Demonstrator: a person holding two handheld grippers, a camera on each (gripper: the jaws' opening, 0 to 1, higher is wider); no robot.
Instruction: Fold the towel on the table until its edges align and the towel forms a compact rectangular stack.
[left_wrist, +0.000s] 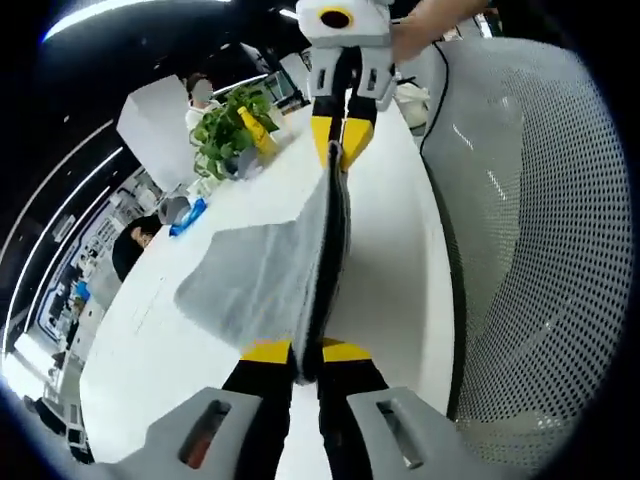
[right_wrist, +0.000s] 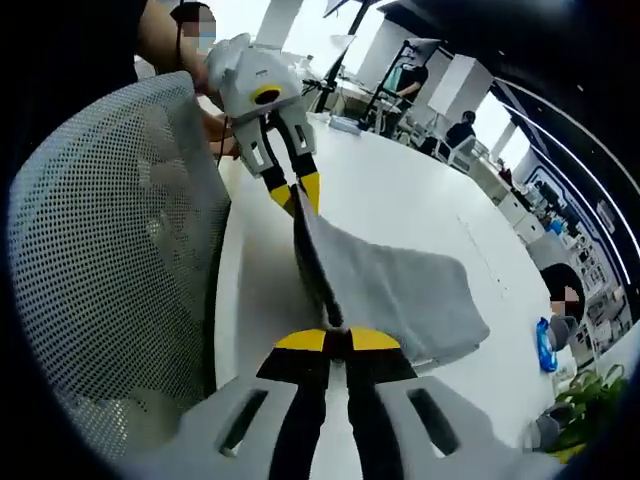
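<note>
Your left gripper (left_wrist: 306, 352) and right gripper (right_wrist: 338, 340) each pinch a corner of the grey towel (left_wrist: 268, 270), stretching one edge taut between them so the rest drapes onto the white table (left_wrist: 385, 260), ready to fold.

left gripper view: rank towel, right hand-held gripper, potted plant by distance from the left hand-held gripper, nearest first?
1. Towel, clamped in the left hand-held gripper.
2. Right hand-held gripper, holding the towel's far end.
3. Potted plant, far left side of the white table.
</note>
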